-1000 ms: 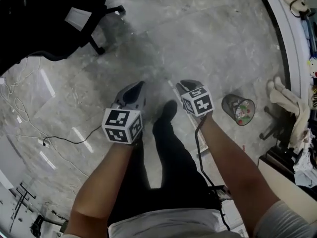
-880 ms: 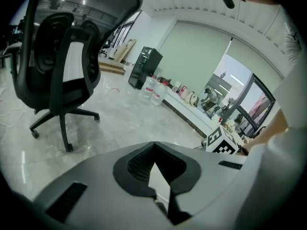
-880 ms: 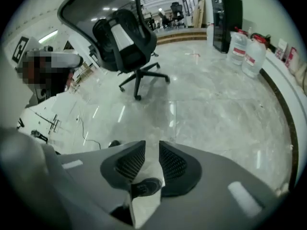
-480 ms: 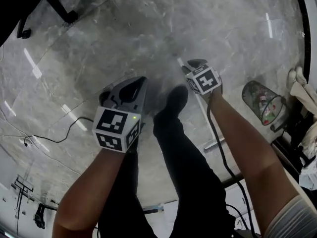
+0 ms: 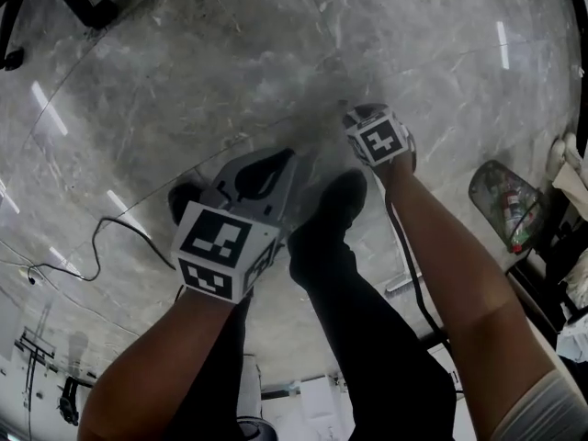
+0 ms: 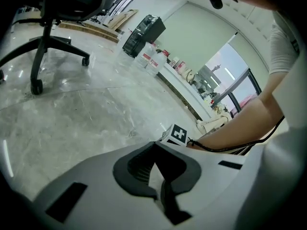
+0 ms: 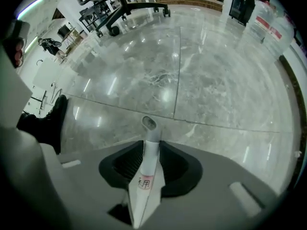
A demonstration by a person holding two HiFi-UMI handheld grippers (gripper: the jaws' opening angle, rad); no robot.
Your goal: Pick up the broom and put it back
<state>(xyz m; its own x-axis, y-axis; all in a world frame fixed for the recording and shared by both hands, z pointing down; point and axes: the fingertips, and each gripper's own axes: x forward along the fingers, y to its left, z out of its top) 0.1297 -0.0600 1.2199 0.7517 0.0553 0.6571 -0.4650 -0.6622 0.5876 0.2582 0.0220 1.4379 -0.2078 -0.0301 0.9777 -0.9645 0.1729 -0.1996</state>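
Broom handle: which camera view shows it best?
The right gripper view: the broom handle lies between the right gripper's opening jaws, grey tip and label clear. The head view shows no clear part of it; the left gripper view shows none.

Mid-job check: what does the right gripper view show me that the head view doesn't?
Only the right gripper view: the pale grey broom handle with a hang hole at its tip. It sits between the jaws of the right claw, which are opening. Clear water jugs stand at the far edge.
Only the head view: the black wire-mesh waste bin, the thin black cable on the floor, and the left claw.
Both: the grey marble floor, a black shoe and a black office-chair base.
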